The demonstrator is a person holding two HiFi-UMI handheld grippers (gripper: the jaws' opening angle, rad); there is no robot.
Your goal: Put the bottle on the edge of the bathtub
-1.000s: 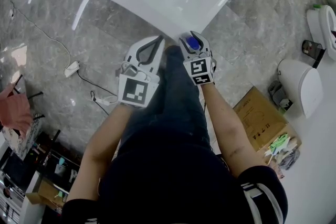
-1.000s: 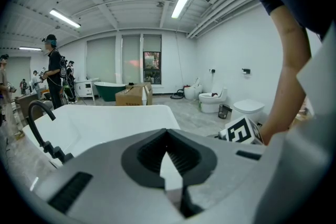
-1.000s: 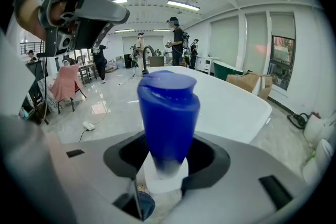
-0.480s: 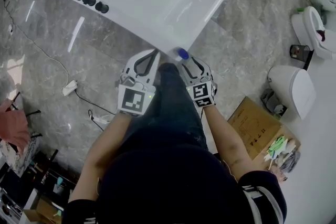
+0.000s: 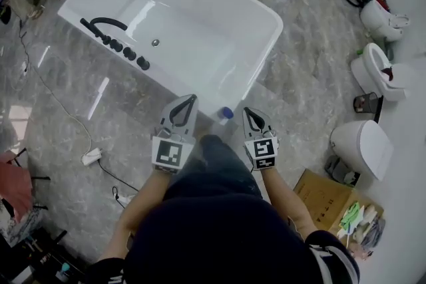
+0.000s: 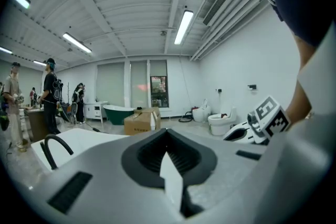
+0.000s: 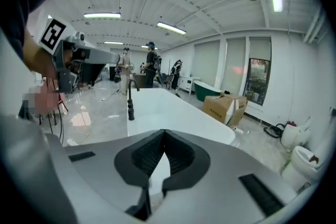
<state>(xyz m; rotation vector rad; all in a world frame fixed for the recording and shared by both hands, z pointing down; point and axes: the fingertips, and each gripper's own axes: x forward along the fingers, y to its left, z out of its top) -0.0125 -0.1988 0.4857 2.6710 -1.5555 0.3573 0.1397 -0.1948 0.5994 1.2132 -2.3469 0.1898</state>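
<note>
- The bottle [image 5: 226, 114] stands on the near rim of the white bathtub [image 5: 261, 66], at the end of the tub closest to me.
- It is between my two grippers and a little ahead of them. My left gripper [image 5: 191, 98] is just to its left and my right gripper [image 5: 247, 110] is just to its right.
- Neither gripper touches the bottle. It stands free.
- The bottle is small. It has a round blue cap on top and a pale body that looks almost the same white as the tub.
- My left jaws are together, tip to tip, with nothing between them.
- My right jaws are closing. Their tips meet and they hold nothing.
- A black tap [image 5: 106, 26] sits on the tub's far rim, well apart from the bottle.
</note>
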